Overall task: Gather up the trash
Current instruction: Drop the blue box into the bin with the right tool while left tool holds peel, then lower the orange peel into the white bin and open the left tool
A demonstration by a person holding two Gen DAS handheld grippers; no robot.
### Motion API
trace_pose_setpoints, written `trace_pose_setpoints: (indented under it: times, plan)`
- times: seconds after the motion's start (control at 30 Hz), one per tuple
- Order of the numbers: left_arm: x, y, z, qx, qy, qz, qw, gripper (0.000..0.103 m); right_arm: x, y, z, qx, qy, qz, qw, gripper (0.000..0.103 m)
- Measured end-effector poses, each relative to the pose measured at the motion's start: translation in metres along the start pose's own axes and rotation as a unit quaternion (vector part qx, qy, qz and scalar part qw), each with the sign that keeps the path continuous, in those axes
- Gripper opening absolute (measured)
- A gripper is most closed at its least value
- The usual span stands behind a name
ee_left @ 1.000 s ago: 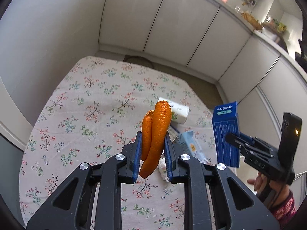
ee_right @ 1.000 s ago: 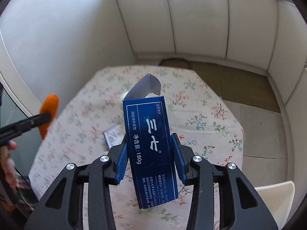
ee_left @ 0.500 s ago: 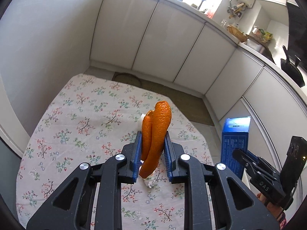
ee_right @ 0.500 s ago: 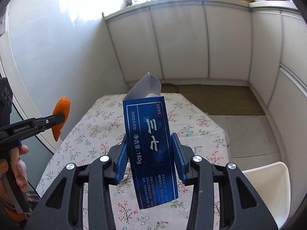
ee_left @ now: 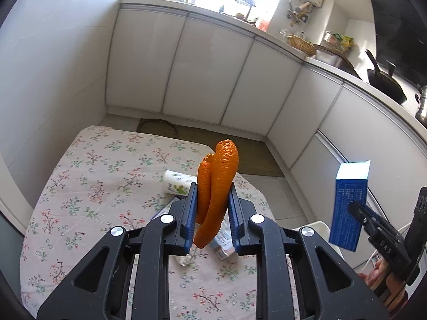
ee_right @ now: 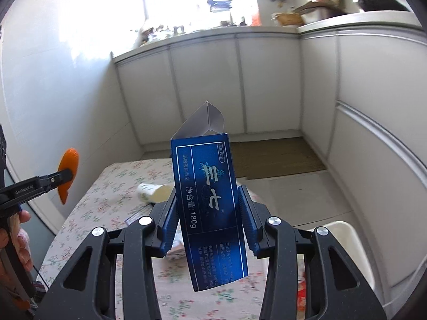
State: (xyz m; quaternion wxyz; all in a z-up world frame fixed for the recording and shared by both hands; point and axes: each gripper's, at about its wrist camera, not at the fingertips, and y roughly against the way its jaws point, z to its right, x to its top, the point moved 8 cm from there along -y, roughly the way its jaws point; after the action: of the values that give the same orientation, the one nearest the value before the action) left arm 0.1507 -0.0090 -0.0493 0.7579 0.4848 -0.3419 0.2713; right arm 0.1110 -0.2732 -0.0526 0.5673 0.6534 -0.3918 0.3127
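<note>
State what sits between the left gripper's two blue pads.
An orange peel, pinched between the left gripper pads, shown in the left wrist view.

The far half of the flowered table (ee_left: 88, 165) lies bare, open to a reach. Nearer, a white cup (ee_left: 177, 184) on its side and some wrappers (ee_left: 222, 242) clutter the cloth. Cabinets (ee_left: 205, 77) wall in two sides; a white bin (ee_right: 347, 242) stands just beside the table's right edge.
</note>
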Motion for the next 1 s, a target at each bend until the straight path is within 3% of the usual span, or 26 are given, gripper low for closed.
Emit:
trace_pose_setpoints:
  times: [0.17, 0.57, 0.63, 0.83, 0.93, 1.0]
  plan:
    - [-0.006, 0.001, 0.024, -0.010, -0.027, 0.009, 0.9995, 0.021, -0.004, 0.017, 0.037, -0.044, -0.017, 0.007, 0.999, 0.042]
    - [-0.041, -0.026, 0.083, -0.052, -0.055, -0.023, 0.9969, 0.021, -0.029, 0.025, 0.106, -0.157, -0.025, -0.020, 0.987, 0.044]
    - [-0.047, -0.030, 0.096, -0.059, -0.064, -0.028, 0.9958, 0.021, -0.032, 0.029, 0.115, -0.169, -0.028, -0.019, 0.985, 0.057]
    - [-0.059, -0.041, 0.133, -0.077, -0.085, -0.040, 0.9926, 0.021, -0.032, 0.055, 0.148, -0.236, -0.033, 0.013, 0.971, 0.083]
    - [-0.064, -0.047, 0.153, -0.091, -0.087, -0.047, 0.9909, 0.021, -0.032, 0.069, 0.165, -0.283, -0.029, 0.029, 0.958, 0.093]
    - [-0.069, -0.053, 0.167, -0.103, -0.088, -0.056, 0.9892, 0.021, -0.032, 0.077, 0.175, -0.309, -0.025, 0.035, 0.950, 0.094]
